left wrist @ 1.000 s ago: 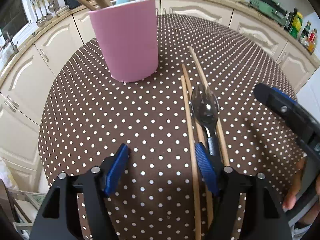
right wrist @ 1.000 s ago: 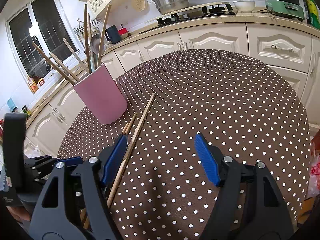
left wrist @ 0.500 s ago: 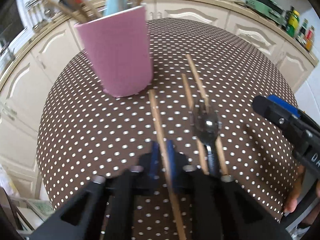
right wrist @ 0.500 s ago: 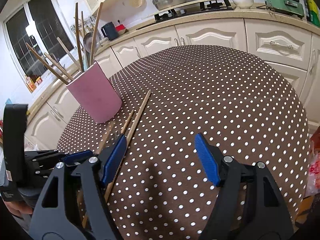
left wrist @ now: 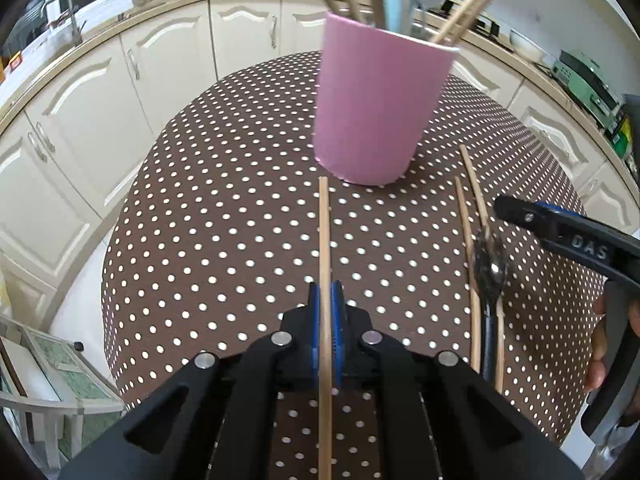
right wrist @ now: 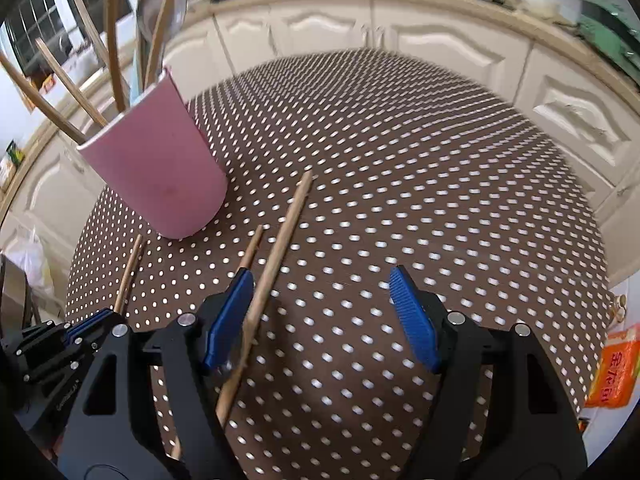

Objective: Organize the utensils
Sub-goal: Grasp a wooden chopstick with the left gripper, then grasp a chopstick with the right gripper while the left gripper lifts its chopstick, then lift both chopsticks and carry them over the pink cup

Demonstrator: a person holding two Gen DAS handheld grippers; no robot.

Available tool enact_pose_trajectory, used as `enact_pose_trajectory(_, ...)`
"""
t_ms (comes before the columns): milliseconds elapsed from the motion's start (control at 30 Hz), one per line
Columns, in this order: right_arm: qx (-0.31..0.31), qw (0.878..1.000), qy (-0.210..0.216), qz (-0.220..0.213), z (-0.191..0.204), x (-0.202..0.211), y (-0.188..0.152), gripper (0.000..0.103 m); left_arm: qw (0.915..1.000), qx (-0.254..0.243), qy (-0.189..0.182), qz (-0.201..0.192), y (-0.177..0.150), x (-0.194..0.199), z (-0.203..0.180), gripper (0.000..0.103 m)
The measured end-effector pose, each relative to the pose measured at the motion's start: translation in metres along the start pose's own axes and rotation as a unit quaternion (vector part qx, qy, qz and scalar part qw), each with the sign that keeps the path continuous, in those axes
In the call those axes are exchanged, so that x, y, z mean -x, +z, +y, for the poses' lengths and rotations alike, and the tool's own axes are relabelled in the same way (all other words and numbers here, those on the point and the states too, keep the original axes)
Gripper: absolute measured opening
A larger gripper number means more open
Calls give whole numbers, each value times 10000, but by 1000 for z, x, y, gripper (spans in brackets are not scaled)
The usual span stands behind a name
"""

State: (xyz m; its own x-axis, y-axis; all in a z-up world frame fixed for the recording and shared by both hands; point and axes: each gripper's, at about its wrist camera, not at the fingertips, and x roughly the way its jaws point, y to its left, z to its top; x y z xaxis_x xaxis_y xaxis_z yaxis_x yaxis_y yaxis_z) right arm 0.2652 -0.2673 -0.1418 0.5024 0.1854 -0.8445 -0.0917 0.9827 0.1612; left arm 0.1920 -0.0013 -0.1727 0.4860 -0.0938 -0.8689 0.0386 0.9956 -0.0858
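Left wrist view: the left gripper (left wrist: pixel 326 322) has its jaws clamped on one wooden chopstick (left wrist: pixel 324 248) pointing toward the pink utensil holder (left wrist: pixel 376 104). The right gripper (right wrist: pixel 320 312) gapes wide, holding nothing, over two chopsticks (right wrist: pixel 280 248) and a spoon (left wrist: pixel 490 268) on the polka-dot surface (left wrist: pixel 240 200).

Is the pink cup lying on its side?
No, the pink cup stands upright on the dotted tablecloth, with sticks poking out of its open top.
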Motion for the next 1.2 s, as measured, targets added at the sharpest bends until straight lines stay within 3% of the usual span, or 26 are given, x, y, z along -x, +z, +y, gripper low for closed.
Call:
enact_pose_trajectory(100,56,9996,-18,274,6,-15,11,66,10000,79,-32,-3,-1,2,19,6)
enact_pose_trajectory(267,277,9977,-234,574,13,-29,25,41,9999,130,-97,4,5,-8,24,6)
enact_pose_trajectory(300,326,9970,-258,650,13,-31,29,31,9998,143,-111,4,8,-10,26,6)
enact_pose_trajectory(433,442,9951,-288,842,8,-36,40,15,9995,231,-193,-22,12,-11,26,6)
enact_pose_trajectory(633,422,9952,-122,877,-15,-31,42,6,9989,318,-332,-133,15,-5,27,6)
enact_pose_trajectory(767,375,9969,-11,691,-26,-15,30,6,9980,334,-485,-242,14,3,29,6)
enact_pose_trajectory(967,434,9985,292,171,-41,26,18,6,9931,241,-937,-658,8,23,28,6)
enact_pose_trajectory(1200,502,9925,818,-752,-46,93,8,6,9795,203,-1414,-1421,-2,57,27,6)
